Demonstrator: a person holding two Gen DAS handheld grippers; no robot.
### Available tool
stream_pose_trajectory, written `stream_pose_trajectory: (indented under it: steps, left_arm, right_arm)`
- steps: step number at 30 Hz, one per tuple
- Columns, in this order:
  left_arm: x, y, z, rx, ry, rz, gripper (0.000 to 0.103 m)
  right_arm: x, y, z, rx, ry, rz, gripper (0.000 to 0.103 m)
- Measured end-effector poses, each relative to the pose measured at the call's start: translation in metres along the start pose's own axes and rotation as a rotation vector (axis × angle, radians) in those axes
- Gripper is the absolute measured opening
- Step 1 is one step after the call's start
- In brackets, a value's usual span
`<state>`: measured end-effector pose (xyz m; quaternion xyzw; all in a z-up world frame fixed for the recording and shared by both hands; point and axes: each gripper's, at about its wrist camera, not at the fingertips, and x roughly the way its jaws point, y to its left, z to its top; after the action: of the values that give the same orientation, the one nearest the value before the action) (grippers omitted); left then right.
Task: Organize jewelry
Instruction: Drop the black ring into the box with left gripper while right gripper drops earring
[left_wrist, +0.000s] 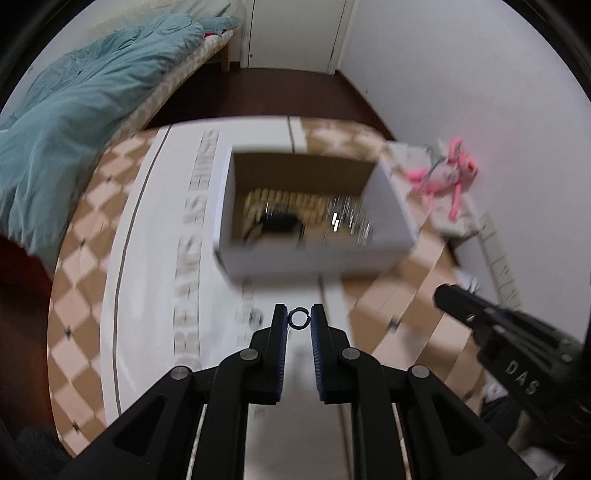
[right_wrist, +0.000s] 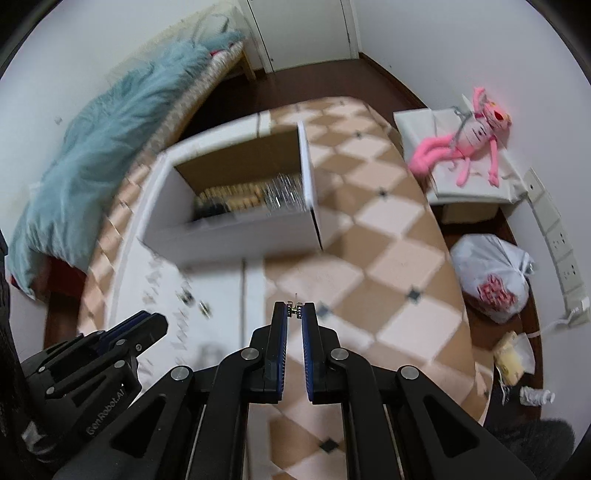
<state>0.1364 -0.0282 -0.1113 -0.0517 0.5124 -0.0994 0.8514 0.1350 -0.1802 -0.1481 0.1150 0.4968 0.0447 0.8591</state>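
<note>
My left gripper (left_wrist: 298, 318) is shut on a small dark ring (left_wrist: 298, 318), pinched between its blue pads above the table. My right gripper (right_wrist: 294, 310) is shut on a tiny silver earring (right_wrist: 295, 309) at its fingertips. Ahead stands an open white cardboard box (left_wrist: 314, 254) (right_wrist: 236, 236), with blurred gold and silver jewelry (left_wrist: 306, 212) (right_wrist: 251, 199) lying in it. Each gripper shows in the other's view: the right gripper (left_wrist: 448, 297) at the right edge, the left gripper (right_wrist: 147, 325) at the lower left. A few small pieces (right_wrist: 195, 302) lie on the white sheet.
The table carries a tan and cream checked cloth (right_wrist: 388, 258) with a white printed sheet (left_wrist: 166, 258) under the box. A bed with a teal duvet (left_wrist: 74, 129) is at the left. A pink plush toy (right_wrist: 469, 136) sits on a white box at the right; a plastic bag (right_wrist: 491, 273) lies on the floor.
</note>
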Motion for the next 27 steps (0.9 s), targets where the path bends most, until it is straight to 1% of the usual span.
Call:
stream_pose_trajectory:
  steps: [4,6,8,10,12,15,16,17,18,19,21,22,23,24,26,27]
  left_arm:
    - [0.006,0.009,0.046,-0.018,0.011,-0.050,0.010]
    - [0.015,0.015,0.067,-0.031,0.027,-0.047,0.010]
    - [0.027,0.019,0.082,-0.035,0.053,-0.038,0.010]
    - [0.037,0.025,0.094,-0.044,0.080,-0.044,0.010]
    - [0.045,0.025,0.103,-0.036,0.102,-0.036,0.010]
    - [0.054,0.025,0.114,-0.027,0.129,0.009,0.011]
    - [0.057,0.026,0.117,-0.036,0.143,0.005,0.012]
    - [0.059,0.027,0.119,-0.048,0.154,0.001,0.015]
    - [0.060,0.029,0.122,-0.056,0.162,0.002,0.021]
    - [0.061,0.030,0.124,-0.060,0.165,0.010,0.025]
    - [0.059,0.030,0.128,-0.054,0.148,0.037,0.039]
    - [0.057,0.030,0.129,-0.048,0.139,0.053,0.043]
    - [0.056,0.031,0.130,-0.046,0.133,0.063,0.054]
    - [0.055,0.032,0.130,-0.047,0.132,0.073,0.067]
    - [0.052,0.035,0.129,-0.043,0.125,0.104,0.080]
    - [0.052,0.036,0.129,-0.040,0.121,0.117,0.084]
  right_arm:
    - [0.006,0.005,0.050,-0.003,-0.002,0.048,0.008]
    - [0.017,0.008,0.074,-0.017,0.020,0.058,0.008]
    - [0.036,0.010,0.097,-0.018,0.079,0.080,0.008]
    - [0.053,0.011,0.112,-0.022,0.129,0.082,0.008]
    - [0.067,0.010,0.122,-0.025,0.161,0.074,0.008]
    - [0.083,0.010,0.133,-0.032,0.216,0.071,0.008]
    - [0.086,0.010,0.136,-0.040,0.230,0.066,0.009]
    - [0.089,0.010,0.139,-0.041,0.239,0.063,0.009]
    - [0.090,0.011,0.141,-0.044,0.248,0.057,0.009]
    - [0.091,0.011,0.143,-0.046,0.255,0.052,0.009]
    - [0.091,0.010,0.146,-0.050,0.259,0.041,0.015]
    - [0.090,0.010,0.148,-0.052,0.257,0.038,0.023]
    - [0.088,0.010,0.148,-0.056,0.255,0.030,0.032]
    - [0.087,0.011,0.149,-0.064,0.250,0.018,0.035]
    - [0.083,0.011,0.150,-0.071,0.245,0.003,0.043]
    - [0.081,0.011,0.151,-0.075,0.241,-0.012,0.048]
